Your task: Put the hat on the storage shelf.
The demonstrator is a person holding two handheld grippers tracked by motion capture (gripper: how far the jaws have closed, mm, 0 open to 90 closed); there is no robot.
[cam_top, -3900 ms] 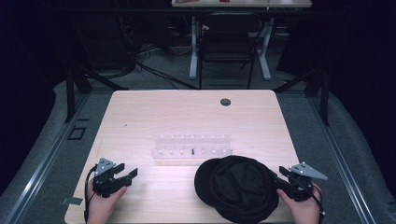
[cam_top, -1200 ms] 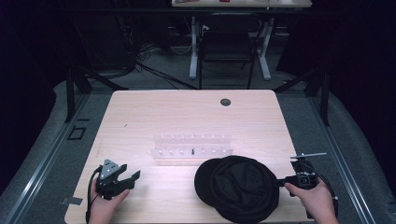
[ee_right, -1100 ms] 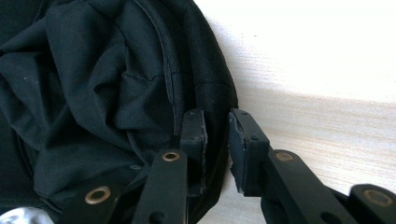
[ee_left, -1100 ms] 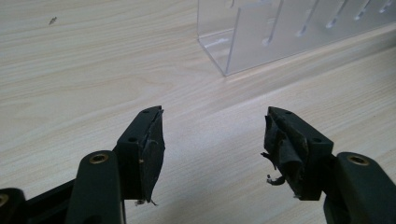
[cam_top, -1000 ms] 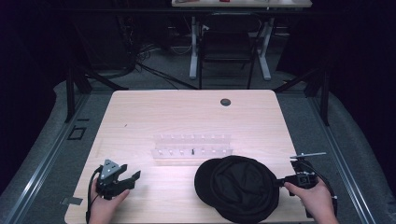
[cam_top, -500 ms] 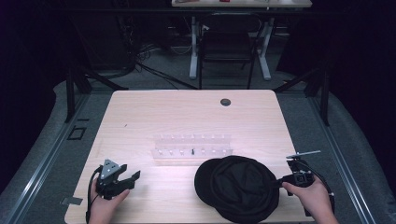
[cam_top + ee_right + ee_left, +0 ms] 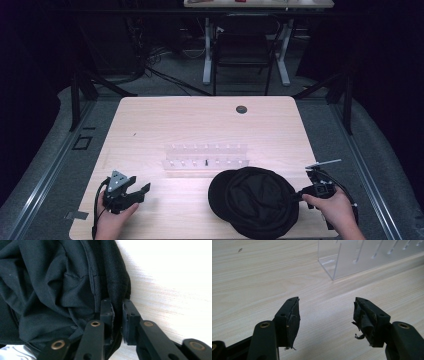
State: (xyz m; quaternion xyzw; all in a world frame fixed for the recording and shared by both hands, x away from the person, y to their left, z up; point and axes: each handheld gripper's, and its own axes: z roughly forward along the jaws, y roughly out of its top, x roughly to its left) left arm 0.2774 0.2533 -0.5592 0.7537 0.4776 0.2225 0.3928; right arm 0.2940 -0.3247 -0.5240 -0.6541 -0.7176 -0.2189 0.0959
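Note:
A black fabric hat point(image 7: 257, 202) lies crumpled on the wooden table point(image 7: 175, 120) at the front right. My right gripper point(image 7: 300, 194) sits at the hat's right rim, held by a hand. In the right gripper view the jaws of that gripper point(image 7: 117, 312) stand nearly together, pinching the hat's point(image 7: 50, 277) edge between them. My left gripper point(image 7: 142, 190) rests near the front left of the table. In the left gripper view it point(image 7: 327, 315) stands open with bare wood between its fingers.
A clear plastic rack point(image 7: 205, 156) with several slots stands across the table's middle, behind the hat; its corner point(image 7: 367, 255) shows ahead of the left gripper. A dark round grommet point(image 7: 241, 109) sits at the table's back. Chair and desk legs stand beyond.
My right gripper has tipped onto its side and edged left against the hat's rim, its jaws now on the fabric. The left gripper has barely shifted.

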